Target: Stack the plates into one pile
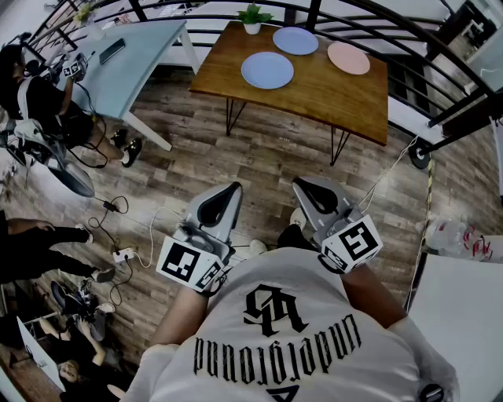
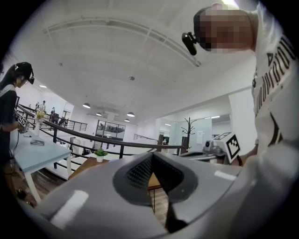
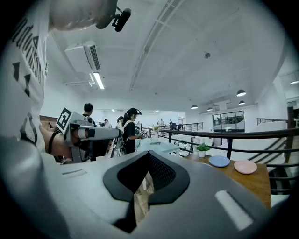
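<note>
Your left gripper (image 1: 230,191) and right gripper (image 1: 303,187) are both clenched on nothing, and you're well short of the wooden table (image 1: 338,98). So walk up, then open a claw before sliding under a rim. Three plates, all apart: near blue plate (image 1: 267,70) toward the left edge, far blue plate (image 1: 295,40) by the back edge, and pink plate (image 1: 348,57) on the right. There's also one potted plant (image 1: 253,17).
</note>
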Motion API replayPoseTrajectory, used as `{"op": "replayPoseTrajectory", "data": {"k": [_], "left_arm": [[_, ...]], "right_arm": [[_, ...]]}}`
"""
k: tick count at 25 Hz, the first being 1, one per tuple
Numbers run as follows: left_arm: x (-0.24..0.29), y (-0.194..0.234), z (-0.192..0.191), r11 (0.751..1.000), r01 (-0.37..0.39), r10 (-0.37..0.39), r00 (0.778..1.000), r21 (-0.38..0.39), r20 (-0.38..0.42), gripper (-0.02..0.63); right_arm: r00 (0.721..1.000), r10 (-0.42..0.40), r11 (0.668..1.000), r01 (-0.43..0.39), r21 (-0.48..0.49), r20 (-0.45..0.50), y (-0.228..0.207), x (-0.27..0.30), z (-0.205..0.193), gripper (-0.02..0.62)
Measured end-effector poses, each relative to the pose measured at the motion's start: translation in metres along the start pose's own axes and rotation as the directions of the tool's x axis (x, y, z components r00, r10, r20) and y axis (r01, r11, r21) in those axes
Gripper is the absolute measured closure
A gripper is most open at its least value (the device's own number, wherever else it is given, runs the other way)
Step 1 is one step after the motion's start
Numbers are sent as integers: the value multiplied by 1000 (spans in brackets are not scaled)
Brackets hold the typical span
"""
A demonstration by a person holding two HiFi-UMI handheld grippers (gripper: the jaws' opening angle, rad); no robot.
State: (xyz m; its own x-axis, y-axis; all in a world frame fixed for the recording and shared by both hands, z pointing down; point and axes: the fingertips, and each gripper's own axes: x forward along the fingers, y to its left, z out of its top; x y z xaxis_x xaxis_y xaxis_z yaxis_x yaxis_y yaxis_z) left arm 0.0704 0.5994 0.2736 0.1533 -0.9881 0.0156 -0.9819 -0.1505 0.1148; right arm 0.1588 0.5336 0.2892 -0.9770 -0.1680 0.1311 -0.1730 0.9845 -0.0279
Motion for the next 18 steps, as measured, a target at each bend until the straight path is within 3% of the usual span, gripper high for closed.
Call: {"op": "replayPoseTrajectory", "data": {"k": [8, 12, 18], "left_arm": [[21, 8, -8, 1000, 0, 0, 1000, -17, -9, 560], [45, 14, -10, 999, -3, 3, 1000, -34, -20, 560], [100, 11, -14, 999, 15, -16, 999, -36, -44, 560]], "right_arm": [[1000, -4, 1000, 4, -4, -3, -22, 6, -4, 595], [999, -50, 999, 50, 11, 13, -55, 3, 1, 595], [998, -56, 998, 56, 4, 7, -114, -1, 2, 595]]}}
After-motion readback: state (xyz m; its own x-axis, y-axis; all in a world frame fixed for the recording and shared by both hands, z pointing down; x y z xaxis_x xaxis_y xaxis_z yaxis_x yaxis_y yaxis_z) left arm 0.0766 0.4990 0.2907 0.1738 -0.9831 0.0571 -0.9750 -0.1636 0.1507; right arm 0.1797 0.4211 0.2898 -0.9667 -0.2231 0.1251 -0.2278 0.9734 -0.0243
